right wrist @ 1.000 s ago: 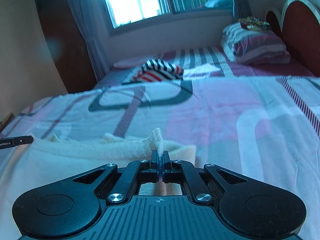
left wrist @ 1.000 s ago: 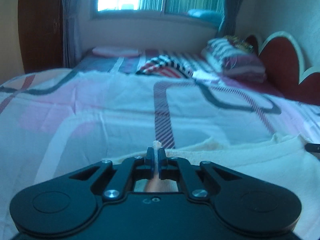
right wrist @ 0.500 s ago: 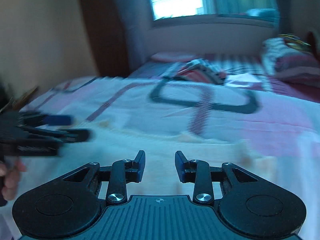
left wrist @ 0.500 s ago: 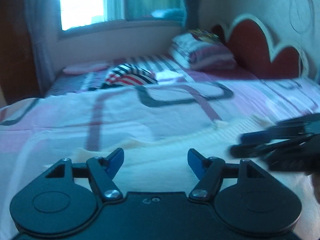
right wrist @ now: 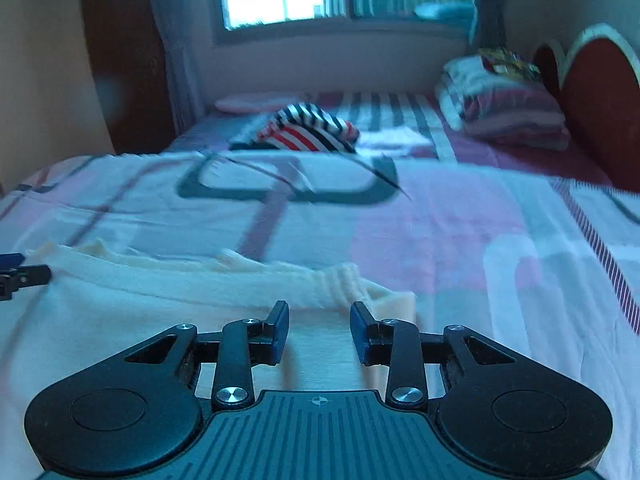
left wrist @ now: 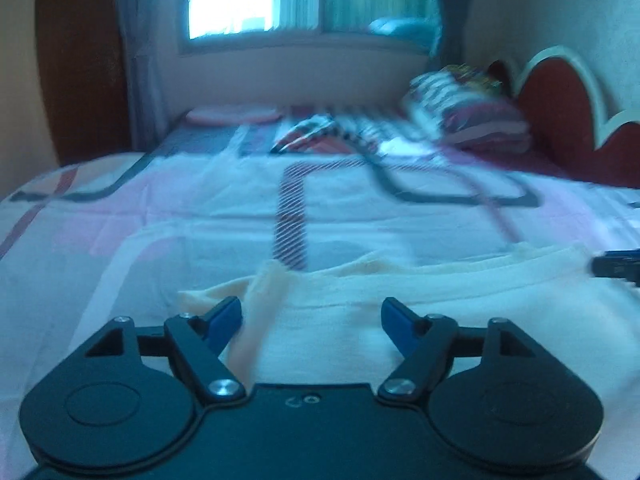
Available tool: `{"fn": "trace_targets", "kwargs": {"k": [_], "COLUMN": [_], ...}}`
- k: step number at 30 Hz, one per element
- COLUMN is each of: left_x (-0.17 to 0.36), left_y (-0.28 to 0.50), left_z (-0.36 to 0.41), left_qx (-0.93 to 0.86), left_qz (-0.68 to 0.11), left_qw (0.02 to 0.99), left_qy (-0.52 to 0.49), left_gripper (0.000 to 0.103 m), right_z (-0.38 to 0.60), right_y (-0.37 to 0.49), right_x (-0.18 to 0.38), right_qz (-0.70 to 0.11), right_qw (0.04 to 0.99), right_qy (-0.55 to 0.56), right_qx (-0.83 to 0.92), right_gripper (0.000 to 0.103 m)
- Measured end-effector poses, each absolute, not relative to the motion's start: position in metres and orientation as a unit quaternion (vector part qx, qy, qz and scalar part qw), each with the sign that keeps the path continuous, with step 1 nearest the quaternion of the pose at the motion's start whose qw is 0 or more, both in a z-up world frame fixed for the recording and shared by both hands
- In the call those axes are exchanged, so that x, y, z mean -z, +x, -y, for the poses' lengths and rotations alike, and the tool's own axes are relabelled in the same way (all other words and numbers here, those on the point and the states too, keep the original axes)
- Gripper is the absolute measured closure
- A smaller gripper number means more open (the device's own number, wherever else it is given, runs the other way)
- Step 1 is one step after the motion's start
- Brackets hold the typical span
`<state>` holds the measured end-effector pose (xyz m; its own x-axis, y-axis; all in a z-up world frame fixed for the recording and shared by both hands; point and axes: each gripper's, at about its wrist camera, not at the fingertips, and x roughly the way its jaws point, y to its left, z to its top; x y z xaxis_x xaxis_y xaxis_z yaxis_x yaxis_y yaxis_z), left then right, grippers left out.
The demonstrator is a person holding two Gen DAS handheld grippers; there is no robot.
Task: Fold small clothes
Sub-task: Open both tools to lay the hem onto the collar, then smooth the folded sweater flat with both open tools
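— As both grippers hover over the cream garment (left wrist: pixel 420 320) spread on the patterned bedsheet (left wrist: pixel 200 220), what do we record for the jaws?

— We find the left gripper (left wrist: pixel 312 320) with jaws standing wide, having just been opening; a strap-like fold of the cloth rises beside its left pad, but we see no pad pressing on it. The right gripper (right wrist: pixel 319 330) has its jaws narrowly apart, nothing pinched, the ribbed edge (right wrist: pixel 344 280) just ahead of them.

— And why so placed?

— We judge that each sits near one end of the garment's far edge, so a fold has likely been laid and let go. We note a striped garment (right wrist: pixel 308 130) lying well apart, toward the pillows (right wrist: pixel 500 104), presumably awaiting its turn.
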<state>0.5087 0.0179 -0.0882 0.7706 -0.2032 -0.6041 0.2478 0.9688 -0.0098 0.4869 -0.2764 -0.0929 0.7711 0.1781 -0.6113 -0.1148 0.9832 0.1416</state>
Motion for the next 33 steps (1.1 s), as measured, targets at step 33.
{"fn": "trace_targets", "kwargs": {"k": [33], "left_x": [0.087], "left_y": [0.398], "left_z": [0.008], "left_qx": [0.122], "left_qz": [-0.33], "left_qw": [0.935], "left_qy": [0.042], "left_gripper": [0.023], "right_z": [0.216], "right_y": [0.377], "right_x": [0.089], "right_qz": [-0.343], "right_qw": [0.931], "right_qy": [0.022], "right_qx": [-0.124], "right_gripper": [0.069]}}
